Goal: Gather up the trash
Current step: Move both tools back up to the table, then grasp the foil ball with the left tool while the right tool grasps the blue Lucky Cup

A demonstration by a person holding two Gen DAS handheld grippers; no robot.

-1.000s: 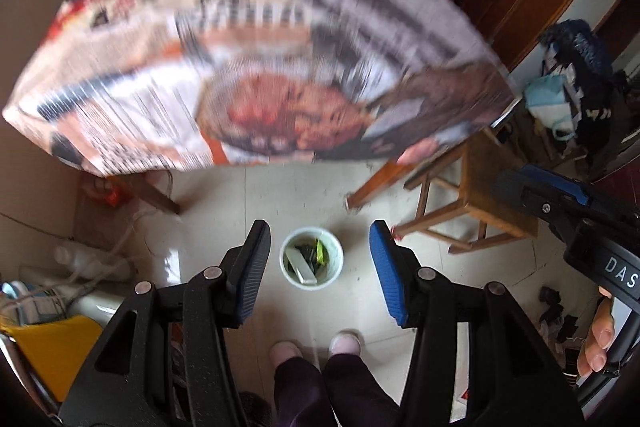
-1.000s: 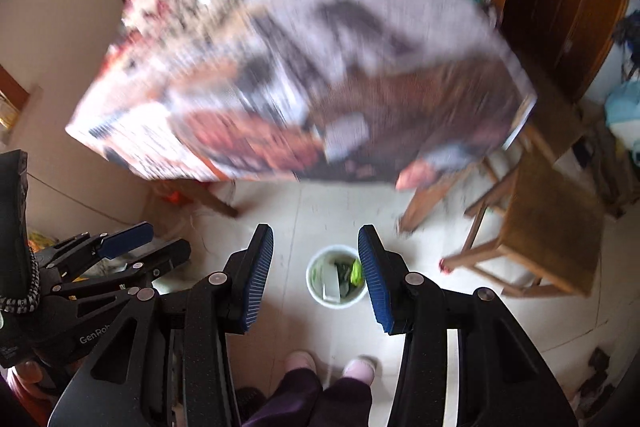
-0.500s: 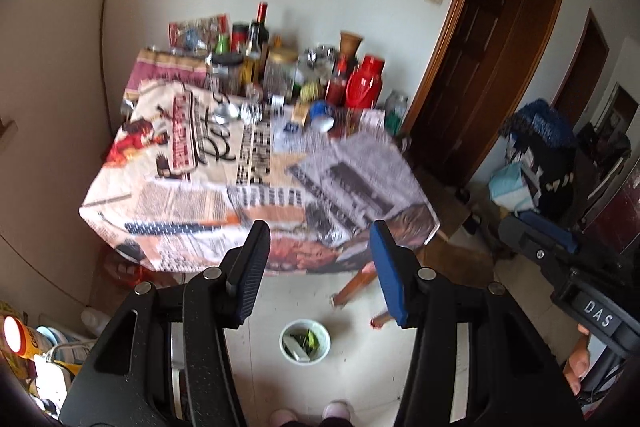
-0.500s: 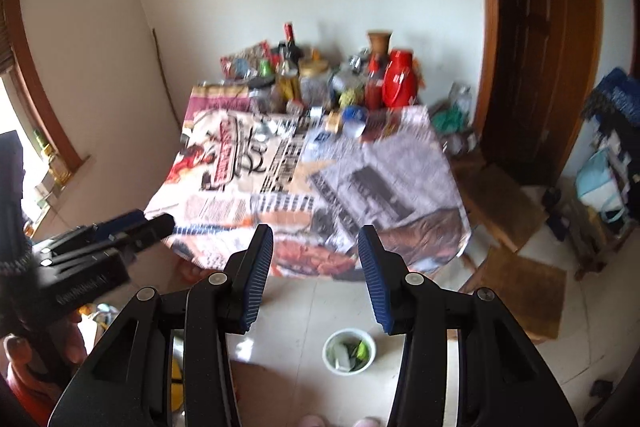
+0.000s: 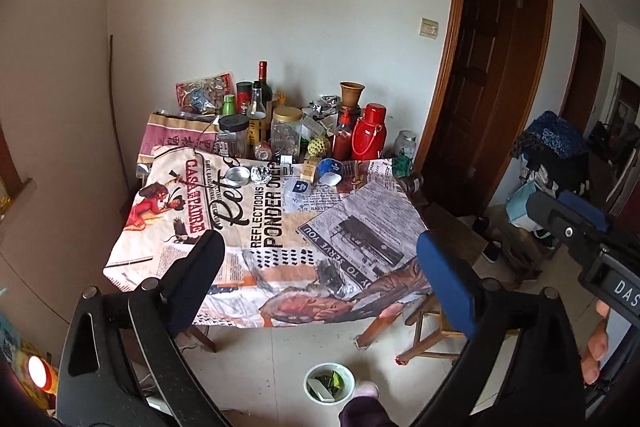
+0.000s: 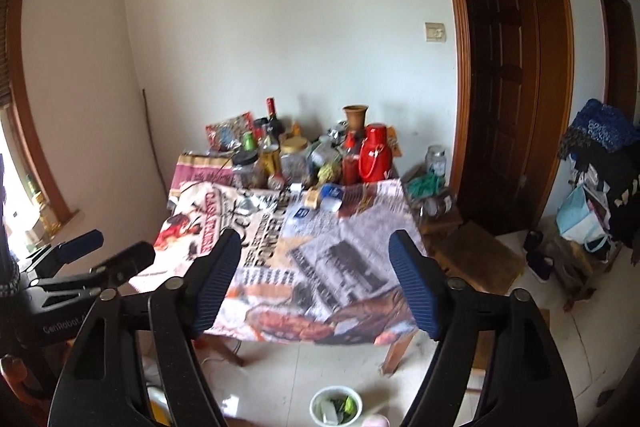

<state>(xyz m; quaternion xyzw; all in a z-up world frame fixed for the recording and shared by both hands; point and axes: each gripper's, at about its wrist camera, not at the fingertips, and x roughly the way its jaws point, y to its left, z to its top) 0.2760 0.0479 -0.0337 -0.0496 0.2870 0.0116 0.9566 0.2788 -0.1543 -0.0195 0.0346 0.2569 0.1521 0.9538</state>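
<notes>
On the near half of the print-covered desk [image 5: 280, 235] the cloth lies bare up to its edge. The left gripper [image 5: 320, 267] and right gripper [image 6: 316, 267] have just been opening, nothing between them. Below both, on pale floor tiles, stands a small white trash bucket [image 5: 329, 383] holding green and white scraps.

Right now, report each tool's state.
Left tool: open, nothing between its pads; jaws have just been opening.
Right tool: open, empty; jaws have just been opening.

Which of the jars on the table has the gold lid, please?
The clear jar in the middle of the back row; the jar left of it has a black lid.
</notes>
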